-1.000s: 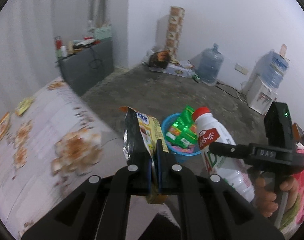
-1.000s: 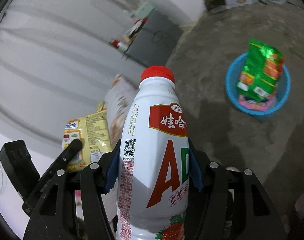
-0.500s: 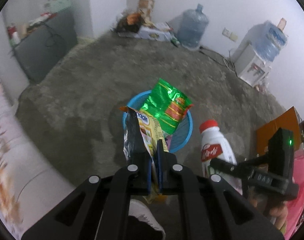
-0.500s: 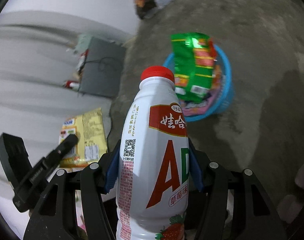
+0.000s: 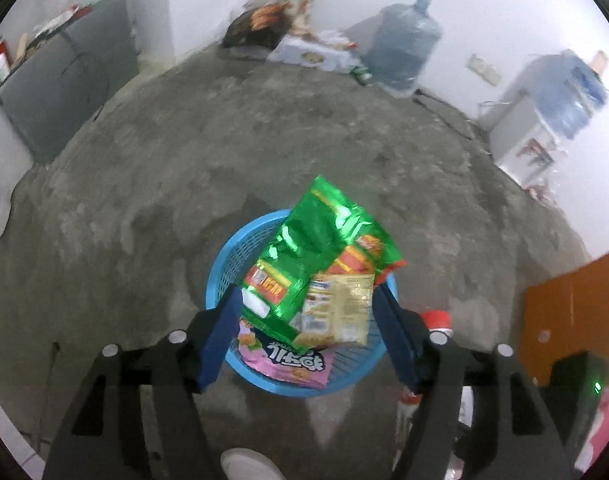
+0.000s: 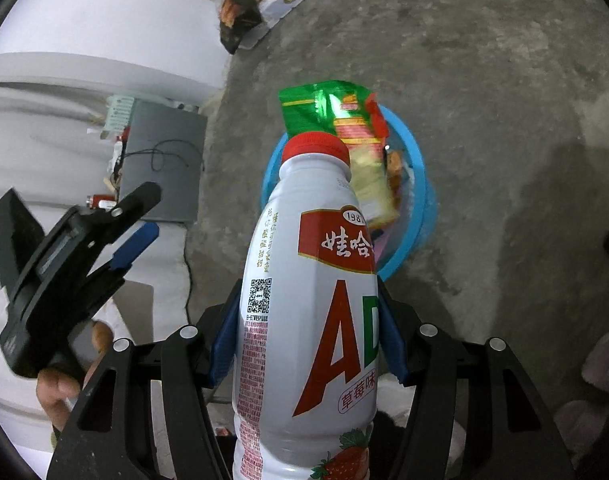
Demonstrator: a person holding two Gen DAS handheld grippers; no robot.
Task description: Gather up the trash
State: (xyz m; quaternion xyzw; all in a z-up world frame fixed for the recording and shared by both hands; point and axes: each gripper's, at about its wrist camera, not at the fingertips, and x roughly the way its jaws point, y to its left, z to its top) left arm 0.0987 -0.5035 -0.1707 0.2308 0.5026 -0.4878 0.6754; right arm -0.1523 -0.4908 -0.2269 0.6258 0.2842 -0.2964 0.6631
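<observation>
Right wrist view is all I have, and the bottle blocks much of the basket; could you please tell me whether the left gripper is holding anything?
Observer: No. The left gripper is open above the blue basket, with nothing between its pads.
Operator: Thank you. Where does the yellow packet lie?
Observer: The yellow packet lies in the basket, resting on the green packet.
Operator: Is my bottle over the basket's opening?
Observer: It seems not. In the left wrist view the bottle shows its red cap just outside the basket's rim.
</observation>
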